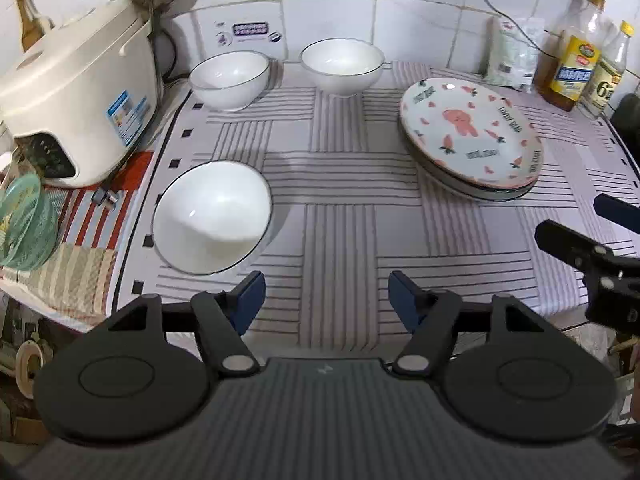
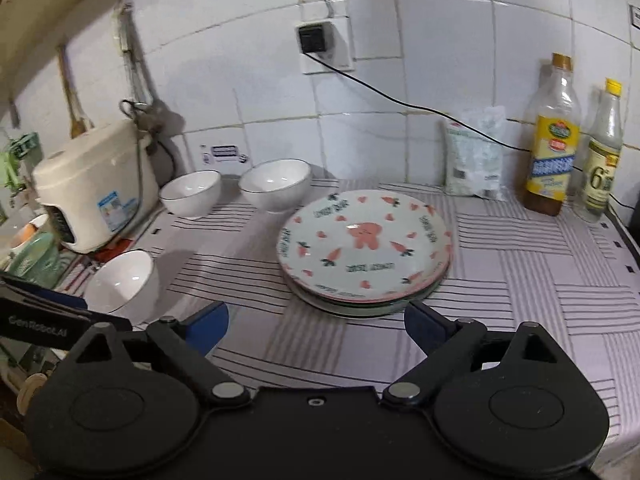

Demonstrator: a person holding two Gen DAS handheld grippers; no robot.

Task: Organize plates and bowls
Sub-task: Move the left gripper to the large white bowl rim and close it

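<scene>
White bowls sit apart from our stacked plates; both our left gripper and right gripper gape wide, holding nothing.

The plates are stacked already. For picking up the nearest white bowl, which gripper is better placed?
Probably the left gripper: open and empty, with the nearest white bowl just ahead-left. The right gripper faces the plate stack.

Left gripper hovering wide open over striped cloth; three white bowls sitting left, stacked plates right.
</scene>
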